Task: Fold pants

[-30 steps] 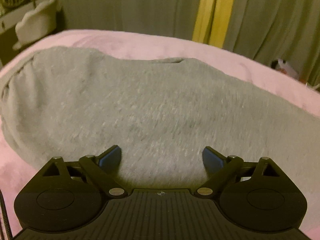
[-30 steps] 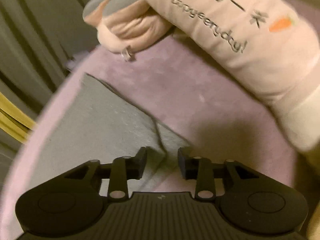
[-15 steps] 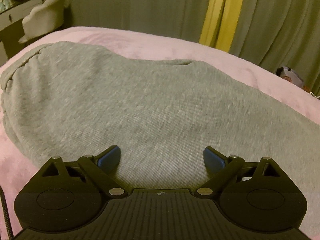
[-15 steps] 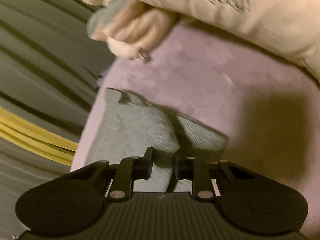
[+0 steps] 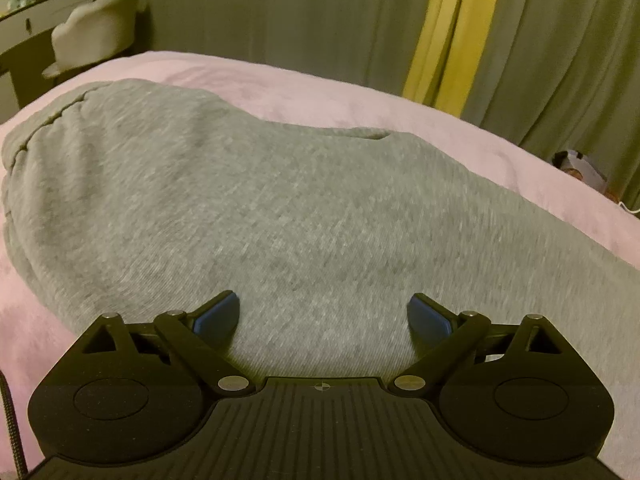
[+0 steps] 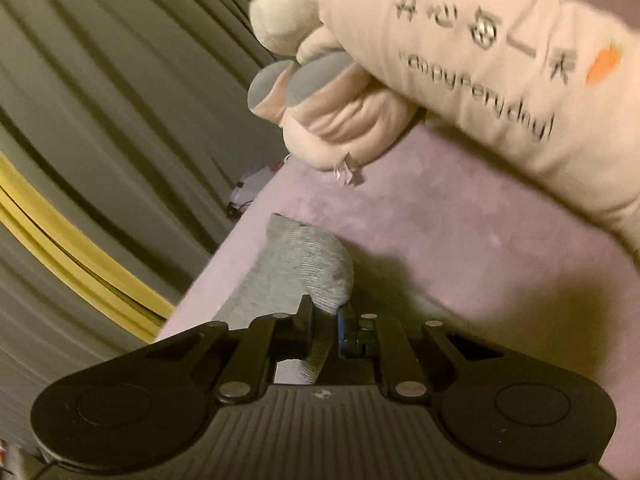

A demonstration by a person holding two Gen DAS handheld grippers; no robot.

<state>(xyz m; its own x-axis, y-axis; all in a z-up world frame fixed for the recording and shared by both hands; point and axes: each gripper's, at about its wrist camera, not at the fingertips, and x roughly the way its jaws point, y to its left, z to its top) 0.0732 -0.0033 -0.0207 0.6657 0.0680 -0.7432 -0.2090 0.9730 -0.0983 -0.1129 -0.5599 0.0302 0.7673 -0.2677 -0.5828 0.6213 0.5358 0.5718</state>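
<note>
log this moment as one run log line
task: fold pants | right tool: shut on grey knit pants leg end | left tool: open over pants, not gripping | surface: pink bedspread

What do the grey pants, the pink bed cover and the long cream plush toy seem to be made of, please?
Grey pants: soft heathered knit, probably cotton jersey; fine ribbing and flecked grey, matte.
Pink bed cover: short-pile fleece or velvet, seemingly; faintly mottled matte nap.
Cream plush toy: smooth stuffed fabric, likely polyester plush, with puckered seams and what looks like stitched lettering.
</note>
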